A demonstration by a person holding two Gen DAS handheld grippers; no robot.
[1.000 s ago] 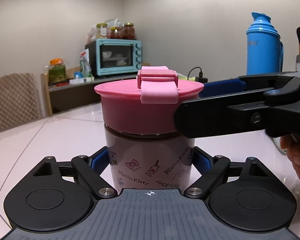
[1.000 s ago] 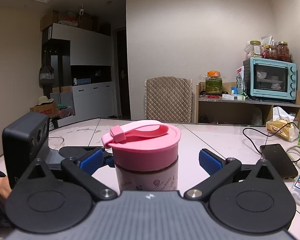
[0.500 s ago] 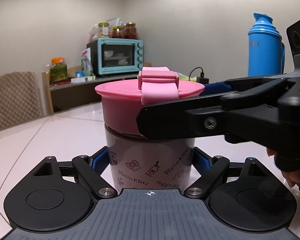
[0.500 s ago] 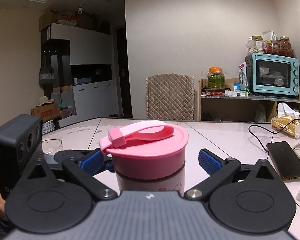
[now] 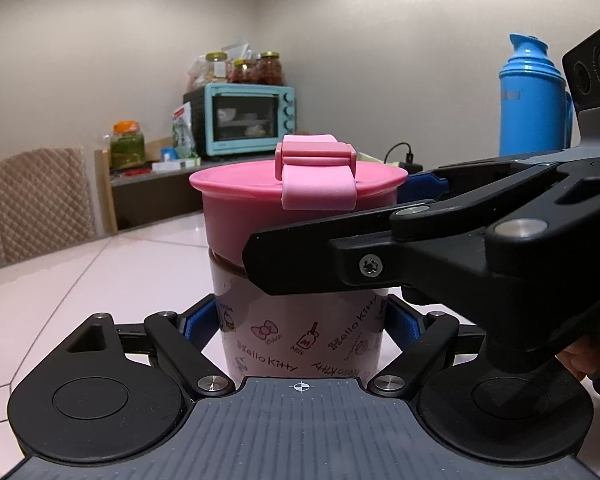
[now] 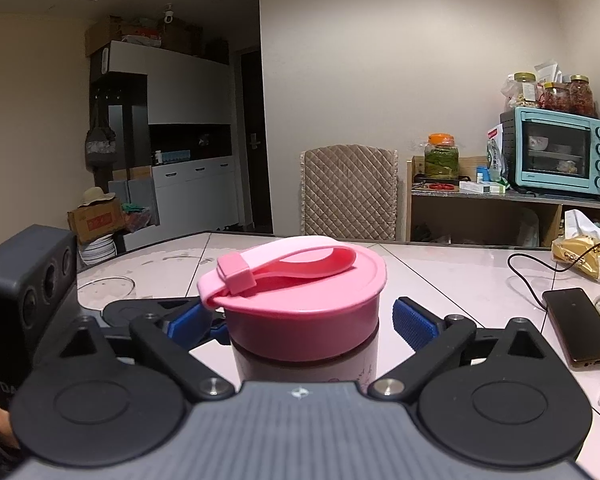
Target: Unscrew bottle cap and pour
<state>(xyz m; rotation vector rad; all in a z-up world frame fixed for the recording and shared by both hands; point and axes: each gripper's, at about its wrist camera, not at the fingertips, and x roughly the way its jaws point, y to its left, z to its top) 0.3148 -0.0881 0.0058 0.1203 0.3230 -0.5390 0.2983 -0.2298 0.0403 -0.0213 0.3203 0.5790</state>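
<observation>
One squat pink-printed cup-shaped bottle with cartoon bows and "Hello Kitty" lettering, standing upright on the glossy pale tiled table. One wide pink plastic screw cap sits on it, closed, with a lighter pink silicone strap looped flat across the top; a dark band shows where cap meets body.

Two grippers. Left gripper, black with blue pads, is clamped on the bottle's lower body, pads pressed to both sides. Right gripper straddles the cap at rim height; its jaws are closing, cap between them, the right-hand blue pad clearly off the cap, the other partly hidden behind it.

Background count: one teal toaster oven on a wooden shelf, three glass jars on top of it, one orange-lidded jar of green pickles, one quilted beige chair back, one blue thermos flask, one dark phone lying on the table with a black cable beside it.
</observation>
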